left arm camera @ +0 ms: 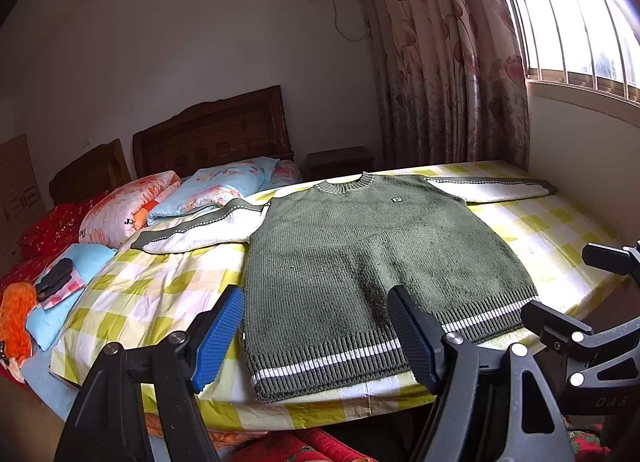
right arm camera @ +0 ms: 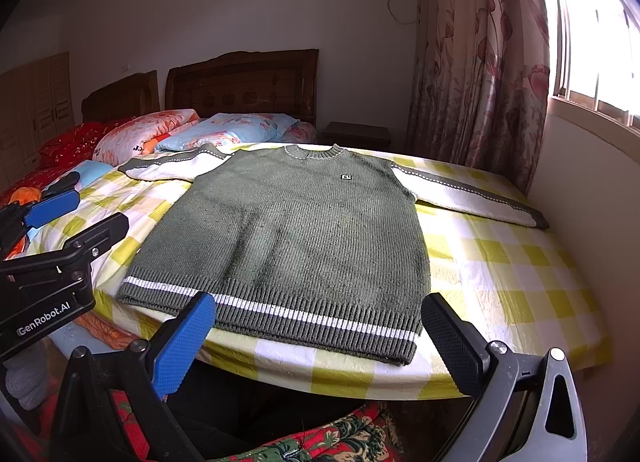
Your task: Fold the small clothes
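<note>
A green knit sweater (left arm camera: 360, 262) with white sleeves and a white hem stripe lies flat, front up, on a yellow-checked sheet (left arm camera: 152, 294), both sleeves spread out sideways. It also shows in the right wrist view (right arm camera: 296, 221). My left gripper (left arm camera: 316, 338) is open and empty, held just in front of the hem's left part. My right gripper (right arm camera: 320, 346) is open and empty, in front of the hem's right part. The right gripper shows at the right edge of the left wrist view (left arm camera: 580, 294); the left gripper shows at the left edge of the right wrist view (right arm camera: 68, 213).
Pillows and folded quilts (left arm camera: 216, 185) lie at the head of the bed by a wooden headboard (left arm camera: 212, 133). A wall under a window (right arm camera: 580, 189) borders the bed's right side. A nightstand (left arm camera: 340, 161) stands behind. A red floral blanket (right arm camera: 340, 438) lies below the bed's front edge.
</note>
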`<action>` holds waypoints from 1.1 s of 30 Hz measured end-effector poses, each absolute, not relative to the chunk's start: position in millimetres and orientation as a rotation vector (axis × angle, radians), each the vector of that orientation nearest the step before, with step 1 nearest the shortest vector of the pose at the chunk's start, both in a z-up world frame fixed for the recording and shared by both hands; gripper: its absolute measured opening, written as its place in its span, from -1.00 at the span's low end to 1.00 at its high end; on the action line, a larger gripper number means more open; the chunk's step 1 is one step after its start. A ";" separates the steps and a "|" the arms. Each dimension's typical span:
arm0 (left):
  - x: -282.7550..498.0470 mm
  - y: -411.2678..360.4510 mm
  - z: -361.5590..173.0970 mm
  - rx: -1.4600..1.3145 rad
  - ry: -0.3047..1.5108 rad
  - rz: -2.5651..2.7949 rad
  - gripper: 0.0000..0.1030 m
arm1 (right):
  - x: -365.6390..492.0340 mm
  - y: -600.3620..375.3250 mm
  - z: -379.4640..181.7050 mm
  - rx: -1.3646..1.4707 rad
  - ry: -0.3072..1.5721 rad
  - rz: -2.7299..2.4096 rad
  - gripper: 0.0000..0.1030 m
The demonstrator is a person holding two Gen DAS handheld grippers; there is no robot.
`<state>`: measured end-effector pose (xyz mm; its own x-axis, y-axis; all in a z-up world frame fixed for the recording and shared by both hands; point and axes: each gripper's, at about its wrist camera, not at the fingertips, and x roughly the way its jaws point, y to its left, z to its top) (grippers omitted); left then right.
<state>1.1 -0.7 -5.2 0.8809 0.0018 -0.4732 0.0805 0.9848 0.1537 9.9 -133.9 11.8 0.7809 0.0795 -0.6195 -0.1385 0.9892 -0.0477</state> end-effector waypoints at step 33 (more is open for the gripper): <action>-0.2 4.5 -7.6 0.158 0.501 -0.042 0.47 | 12.4 -136.2 8.9 -0.069 0.682 0.120 1.00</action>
<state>-0.2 4.5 -7.6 0.8764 -0.0010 -0.4816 0.0783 0.9870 0.1404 12.4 -136.2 8.9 0.7698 0.0877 -0.6323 -0.1328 0.9908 -0.0243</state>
